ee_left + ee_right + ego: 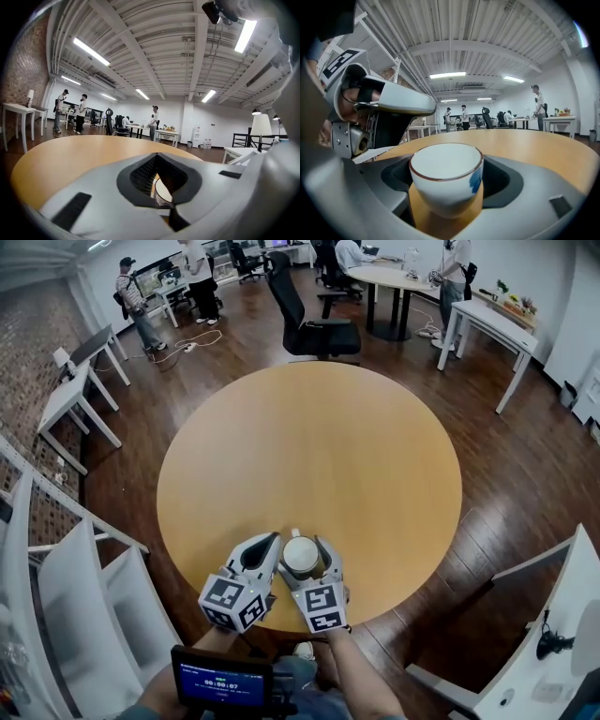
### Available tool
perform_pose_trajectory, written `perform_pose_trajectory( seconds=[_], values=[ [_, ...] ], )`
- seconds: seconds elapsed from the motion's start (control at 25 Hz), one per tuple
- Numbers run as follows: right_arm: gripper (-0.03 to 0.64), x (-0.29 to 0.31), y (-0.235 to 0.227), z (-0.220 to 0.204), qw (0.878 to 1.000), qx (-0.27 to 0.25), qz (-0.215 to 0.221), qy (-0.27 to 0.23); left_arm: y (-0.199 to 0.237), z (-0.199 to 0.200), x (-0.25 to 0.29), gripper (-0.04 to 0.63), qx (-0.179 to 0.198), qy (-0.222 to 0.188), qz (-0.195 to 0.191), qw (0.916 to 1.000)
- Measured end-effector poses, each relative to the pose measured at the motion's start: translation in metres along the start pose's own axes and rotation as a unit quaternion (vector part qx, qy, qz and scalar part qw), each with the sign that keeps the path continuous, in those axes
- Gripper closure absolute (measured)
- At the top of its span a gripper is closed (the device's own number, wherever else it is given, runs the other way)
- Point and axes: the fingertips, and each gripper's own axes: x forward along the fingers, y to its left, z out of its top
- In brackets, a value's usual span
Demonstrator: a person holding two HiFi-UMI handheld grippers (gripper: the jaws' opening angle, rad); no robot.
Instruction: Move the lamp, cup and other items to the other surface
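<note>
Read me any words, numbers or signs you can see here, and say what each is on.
Small screen: white digits like a timer, too small to read.
Marker cubes: black-and-white square patterns, no words.
Cup: a blue mark, no letters.
Nothing else is legible.

Left tongs (270,542) seemingly closed, right tongs (304,551) spread wide, side by side, both pointing forward, nearly level

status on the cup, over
left tool shut, empty. right tool open around cup. cup upright on round table, near edge. nothing in the way.
</note>
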Motion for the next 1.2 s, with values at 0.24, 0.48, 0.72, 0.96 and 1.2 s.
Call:
perform_pose_trajectory(
  seconds=[0.24, 0.48, 0.72, 0.96, 1.2],
  values=[
    [0.193, -0.011, 0.001, 0.027, 1.0, -0.01, -0.004, -0.025, 0.0, 0.008, -0.01, 0.588, -0.002, 0.0, 0.008, 1.0],
    [0.231, -0.062, -0.007, 0.065, 0.997, -0.042, -0.025, -0.059, -0.04, 0.025, -0.01, 0.588, 0.0, -0.001, -0.011, 0.9999],
    [0.478, -0.156, -0.048, 0.082, 0.992, -0.041, -0.087, -0.082, -0.125, 0.035, 0.007, 0.588, 0.005, -0.012, -0.069, 0.9975],
    [0.592, -0.262, -0.095, 0.086, 0.98, -0.055, -0.165, -0.094, -0.239, 0.04, 0.026, 0.588, 0.006, -0.019, -0.151, 0.9884],
    [0.616, -0.358, -0.134, 0.078, 0.967, -0.042, -0.233, -0.099, -0.347, 0.036, 0.034, 0.589, 0.018, -0.022, -0.228, 0.9732]
  ],
)
